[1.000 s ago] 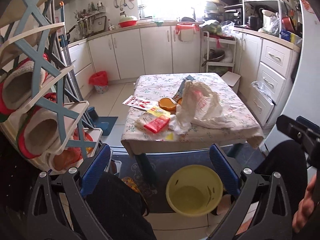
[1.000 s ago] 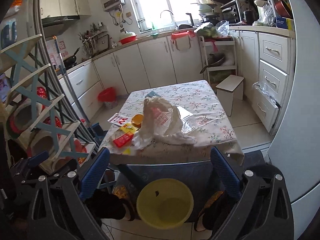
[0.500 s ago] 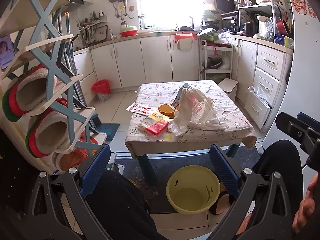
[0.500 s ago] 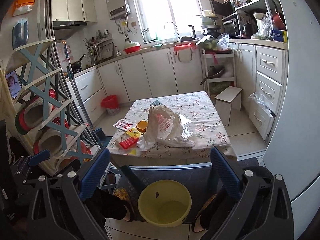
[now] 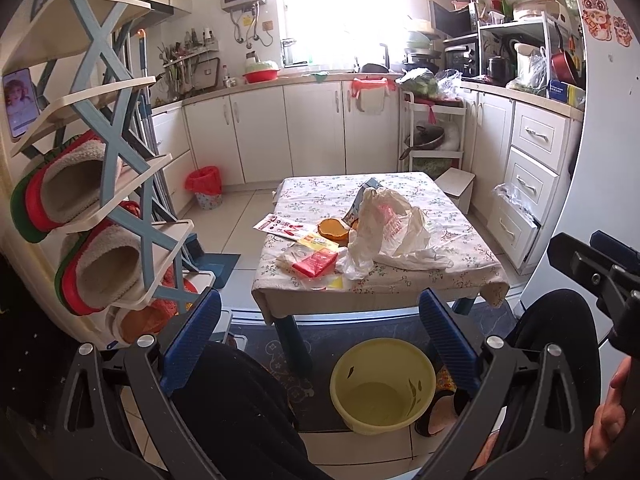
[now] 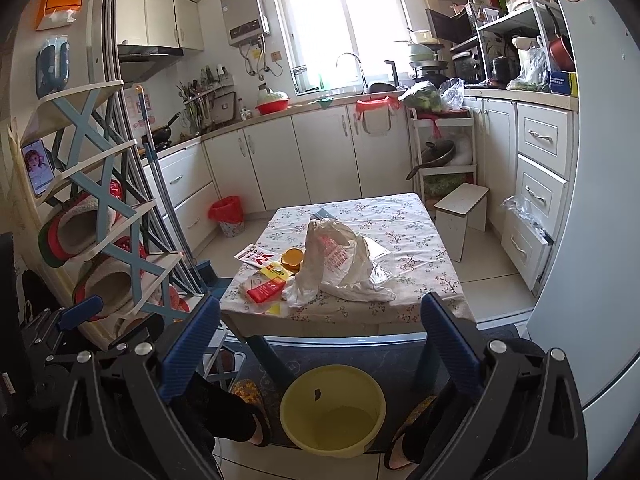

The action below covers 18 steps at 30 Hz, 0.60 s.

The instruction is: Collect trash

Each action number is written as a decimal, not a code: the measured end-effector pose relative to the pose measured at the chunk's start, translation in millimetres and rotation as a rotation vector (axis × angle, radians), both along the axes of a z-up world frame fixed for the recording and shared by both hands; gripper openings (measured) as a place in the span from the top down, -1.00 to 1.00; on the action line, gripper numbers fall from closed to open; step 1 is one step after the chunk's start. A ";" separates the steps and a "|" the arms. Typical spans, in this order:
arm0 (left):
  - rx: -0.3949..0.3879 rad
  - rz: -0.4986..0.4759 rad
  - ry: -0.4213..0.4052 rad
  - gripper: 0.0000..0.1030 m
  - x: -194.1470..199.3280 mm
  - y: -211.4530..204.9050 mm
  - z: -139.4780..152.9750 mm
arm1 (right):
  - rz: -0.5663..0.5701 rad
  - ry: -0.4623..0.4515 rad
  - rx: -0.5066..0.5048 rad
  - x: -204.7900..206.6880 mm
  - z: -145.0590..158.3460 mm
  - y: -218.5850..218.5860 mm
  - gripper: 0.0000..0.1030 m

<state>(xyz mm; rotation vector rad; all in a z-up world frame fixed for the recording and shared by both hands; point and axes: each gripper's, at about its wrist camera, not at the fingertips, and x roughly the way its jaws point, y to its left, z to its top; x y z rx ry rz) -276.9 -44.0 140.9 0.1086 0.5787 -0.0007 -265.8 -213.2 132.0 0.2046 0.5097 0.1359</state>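
Observation:
A low table (image 5: pixel 400 286) (image 6: pixel 404 220) with a flowered cloth carries the trash: a crumpled white plastic bag (image 5: pixel 390 228) (image 6: pixel 340 266), a red packet (image 5: pixel 314 263) (image 6: pixel 264 291), a yellow wrapper (image 5: pixel 318 242) (image 6: pixel 274 272), an orange peel piece (image 5: pixel 332 230) (image 6: pixel 292 258) and a printed leaflet (image 5: pixel 280 225) (image 6: pixel 254 256). A yellow bucket (image 5: pixel 382 386) (image 6: pixel 332 410) stands on the floor in front of the table. My left gripper (image 5: pixel 320 340) and right gripper (image 6: pixel 320 344) both hang open and hold nothing, well short of the table and above the bucket.
A shoe rack (image 5: pixel 100 184) (image 6: pixel 104 240) with slippers stands at the left. White kitchen cabinets (image 5: pixel 312 128) line the back and right; a red-lined bin (image 5: pixel 206 186) (image 6: pixel 228 214) and a small white stool (image 6: pixel 460 212) sit on the floor. The person's dark-trousered legs (image 5: pixel 240 408) flank the bucket.
Both grippers have drawn back and risen, so the table looks smaller and farther off. The jaws stayed open and nothing on the table moved.

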 end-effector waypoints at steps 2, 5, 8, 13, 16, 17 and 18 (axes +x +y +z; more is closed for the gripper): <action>-0.001 0.001 -0.003 -0.85 -1.0 -0.1 0.1 | 0.001 -0.002 0.001 -0.6 0.8 0.5 -0.87; -0.003 0.003 -0.006 -0.85 -1.3 0.2 0.5 | 0.006 -0.003 0.000 -0.6 1.3 2.1 -0.87; -0.005 0.005 -0.004 -0.85 0.2 0.4 -0.2 | 0.010 -0.001 0.001 0.3 1.2 2.2 -0.87; -0.006 0.005 -0.002 -0.85 0.6 0.7 -0.8 | 0.013 0.008 0.005 2.2 0.3 1.7 -0.87; -0.005 0.005 -0.002 -0.85 0.6 0.3 -0.7 | 0.015 0.011 0.007 1.9 -0.4 2.0 -0.87; -0.006 0.006 -0.002 -0.85 0.7 0.4 -1.1 | 0.016 0.012 0.008 1.7 -0.6 2.1 -0.87; -0.006 0.007 0.000 -0.85 1.4 0.9 -1.7 | 0.017 0.012 0.007 1.4 -0.5 2.7 -0.87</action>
